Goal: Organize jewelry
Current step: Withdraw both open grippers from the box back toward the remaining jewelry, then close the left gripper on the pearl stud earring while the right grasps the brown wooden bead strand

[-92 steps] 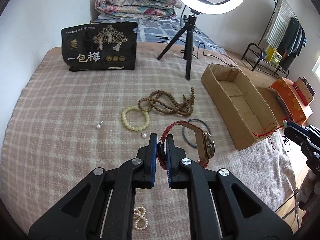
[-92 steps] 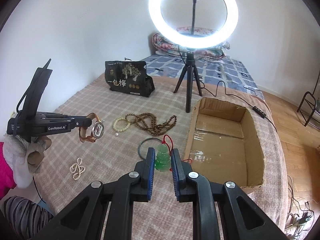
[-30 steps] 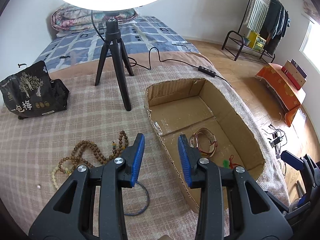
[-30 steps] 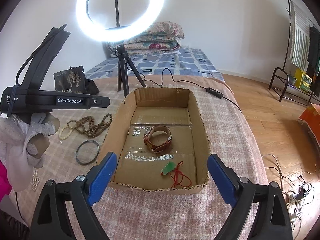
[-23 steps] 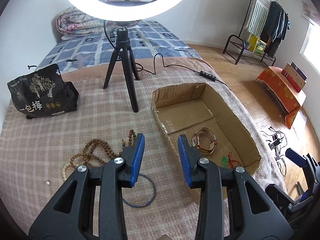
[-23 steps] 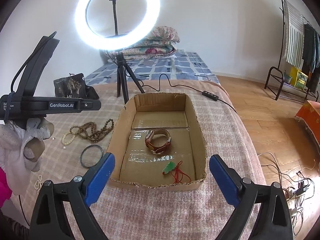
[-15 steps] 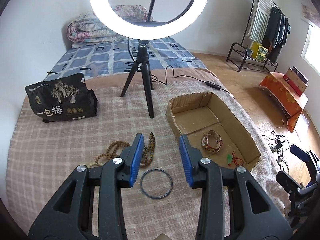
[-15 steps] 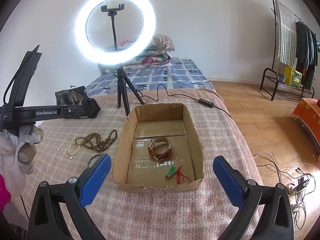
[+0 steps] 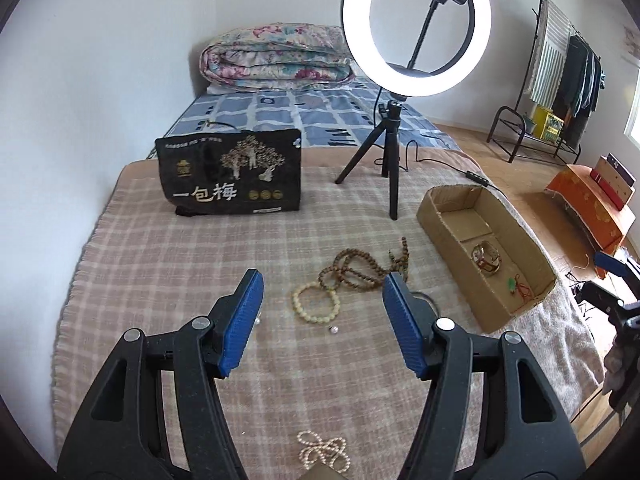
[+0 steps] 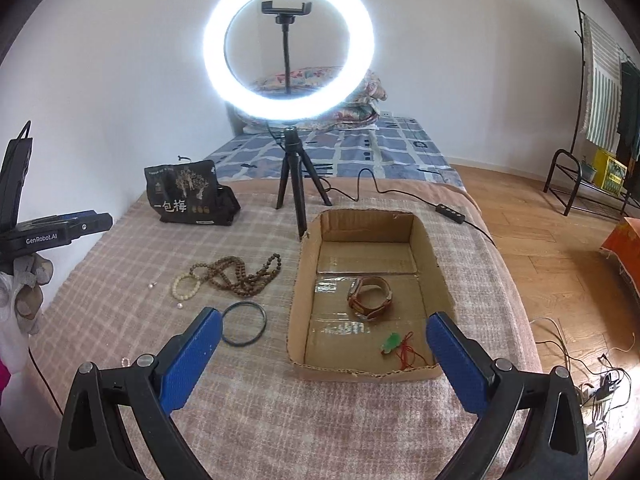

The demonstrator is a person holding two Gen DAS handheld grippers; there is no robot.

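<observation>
1. While two pieces already lie in the cardboard box (image 10: 438,280), namely a brown-strapped watch (image 10: 370,298) mid-floor and a green pendant on red cord (image 10: 394,342) nearer the front wall, the rest of the jewelry is loose on the checked blanket (image 9: 168,264) covering the bed.
2. Loose items, left of the box: dark wooden bead string (image 9: 362,270) in a tangled heap; cream bead bracelet (image 9: 316,303) touching its near edge; dark bangle (image 10: 243,323) closest to the box wall; a pearl stud (image 9: 333,330) just beside the bracelet and a second one (image 10: 151,286) farther out; a knotted pearl strand (image 9: 323,453) at the bed's near edge.
3. Left gripper (image 9: 320,320): jaws opening, nothing between them, aimed down over the cream bracelet. Judged the likely next pick, hence the widening.
4. Right gripper (image 10: 322,356): jaws spread to their widest, empty, framing the box's near end. Judged idle after a drop-off.
5. Box stands at the blanket's right side, open top, within reach of both grippers, serving as the collecting point.
6. Surroundings: ring light (image 10: 289,46) on a tripod behind the beads; black printed bag (image 9: 230,174) farther back; folded quilt (image 9: 276,58) by the wall.
</observation>
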